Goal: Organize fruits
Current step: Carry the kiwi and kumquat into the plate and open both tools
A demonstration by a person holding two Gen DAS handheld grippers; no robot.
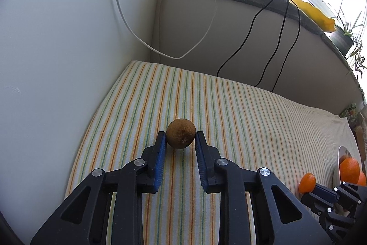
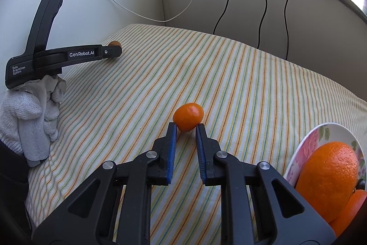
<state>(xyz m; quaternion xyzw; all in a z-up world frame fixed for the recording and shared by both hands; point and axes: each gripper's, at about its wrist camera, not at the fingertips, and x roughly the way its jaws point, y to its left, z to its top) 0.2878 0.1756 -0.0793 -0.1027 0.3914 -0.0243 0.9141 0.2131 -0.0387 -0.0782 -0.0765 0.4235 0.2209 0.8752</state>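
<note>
So both grippers were mid-pickup. The left gripper (image 1: 181,138) had its jaws closed on a kiwi (image 1: 181,133) just above the striped surface (image 1: 229,102), far from the plate (image 2: 321,132). The right gripper (image 2: 186,128) pinched a small mandarin (image 2: 188,116) near the plate. My guess: next was carrying each fruit over and releasing gently. Count: one kiwi, one mandarin, one big orange (image 2: 328,178) on the plate plus another orange fruit under it.
</note>
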